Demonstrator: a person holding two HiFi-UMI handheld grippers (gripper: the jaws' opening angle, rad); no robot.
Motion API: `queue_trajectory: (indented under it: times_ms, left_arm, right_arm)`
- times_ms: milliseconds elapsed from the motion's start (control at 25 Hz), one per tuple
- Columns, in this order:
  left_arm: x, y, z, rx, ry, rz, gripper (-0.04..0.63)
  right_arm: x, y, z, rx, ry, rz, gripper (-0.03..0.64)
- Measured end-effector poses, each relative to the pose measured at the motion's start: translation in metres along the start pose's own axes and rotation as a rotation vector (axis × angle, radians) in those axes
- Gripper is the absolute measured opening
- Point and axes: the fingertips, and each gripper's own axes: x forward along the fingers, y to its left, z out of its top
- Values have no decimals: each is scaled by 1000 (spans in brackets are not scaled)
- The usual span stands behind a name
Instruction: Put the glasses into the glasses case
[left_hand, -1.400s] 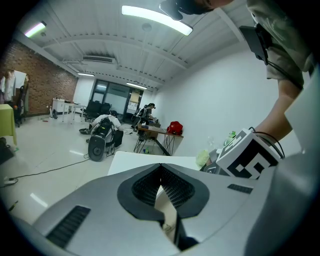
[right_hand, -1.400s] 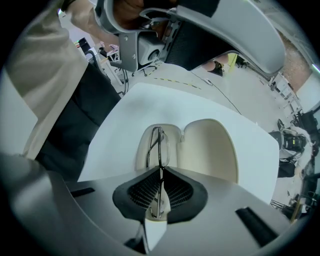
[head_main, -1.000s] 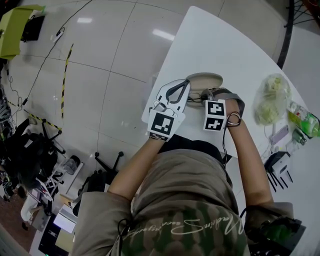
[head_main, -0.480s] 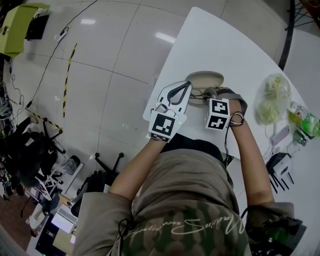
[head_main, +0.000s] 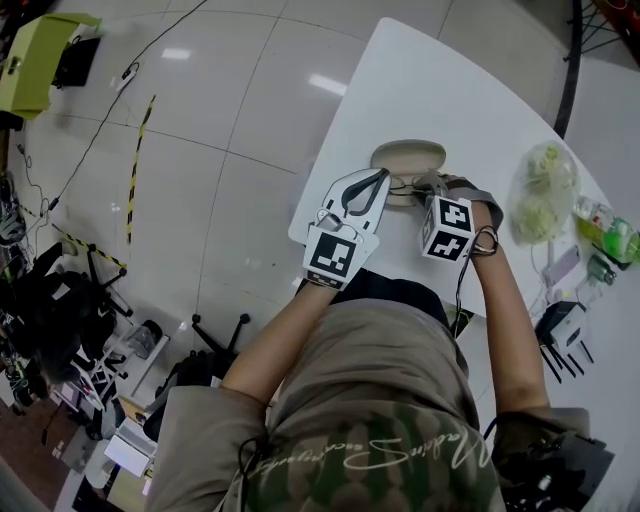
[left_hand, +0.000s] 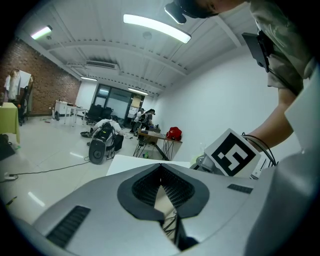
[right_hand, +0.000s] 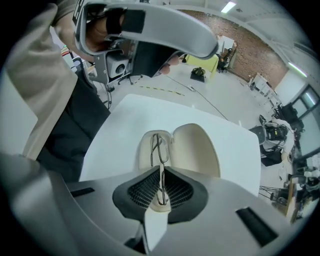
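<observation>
The cream glasses case (head_main: 408, 158) lies open on the white table (head_main: 440, 90), its lid hinged back; the right gripper view shows both halves of the case (right_hand: 196, 145). Thin wire-framed glasses (right_hand: 160, 150) stand on edge over the left half of the case. My right gripper (right_hand: 161, 175) is shut on their near end. In the head view the right gripper (head_main: 425, 188) reaches the case from the near side. My left gripper (head_main: 372, 180) sits just left of the case with its jaws together, and its own view (left_hand: 161, 172) shows only a sliver of case and wire through the gap.
A clear bag of pale green contents (head_main: 544, 192) lies at the table's right. Past it are a green bottle (head_main: 612, 238) and a black stand (head_main: 556, 328). The table's left edge drops to tiled floor, where yellow-black tape (head_main: 132, 170) runs.
Both grippers have shifted slightly farther across the table toward the case, and the right gripper's marker cube has tilted. The glasses stay in the right gripper.
</observation>
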Motion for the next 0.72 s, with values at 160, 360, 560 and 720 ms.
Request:
queue_trajectory:
  times_ms: [160,360,560,720]
  left_arm:
    - [-7,1,2,6,-10,-26,6]
    - [-10,-10,-7,14,1,-65,6]
    - [-21,-35,2,52,-22,-75,6]
    - [-38,-43,22,69,-67,-51,6]
  right_arm:
    - [-20,-13,10,84,-92,-100,9]
    - [-54,-21,18,305,-290,-251,9]
    - [-98,-13,15,506,-507,-383,9]
    - [-130,-1,20,592,-653,-444,9]
